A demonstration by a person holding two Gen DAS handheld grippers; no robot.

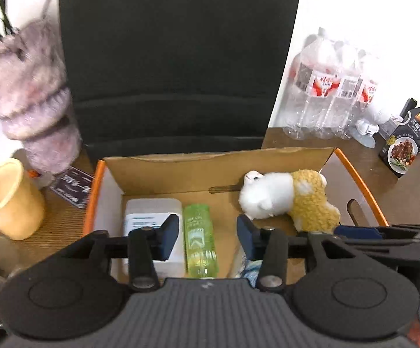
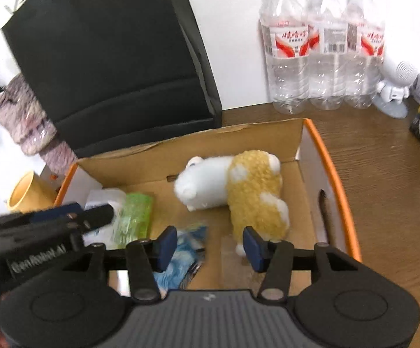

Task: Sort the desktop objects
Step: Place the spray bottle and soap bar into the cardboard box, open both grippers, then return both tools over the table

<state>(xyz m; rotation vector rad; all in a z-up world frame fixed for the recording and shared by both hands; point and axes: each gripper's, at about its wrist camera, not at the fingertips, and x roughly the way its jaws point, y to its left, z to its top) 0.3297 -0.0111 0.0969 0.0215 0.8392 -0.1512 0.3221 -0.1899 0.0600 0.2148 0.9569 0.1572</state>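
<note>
Cardboard box [image 1: 157, 171] is seen holding a plush toy [image 1: 285, 200], green bottle [image 1: 199, 243], white container [image 1: 149, 220] and, seemingly, a blue packet [image 2: 180, 255]. Left gripper [image 1: 208, 236] and right gripper [image 2: 210, 248] are held spread above it, empty.

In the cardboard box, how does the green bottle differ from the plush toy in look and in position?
The green bottle is smooth, translucent and straight-sided; the plush toy is fluffy, opaque, white and yellow. The bottle lies in the box's left half beside a white container; the toy lies in the right half, near the back wall. The open left gripper frames the bottle; the toy is off to its right. Both lie on their sides inside the cardboard box.
</note>
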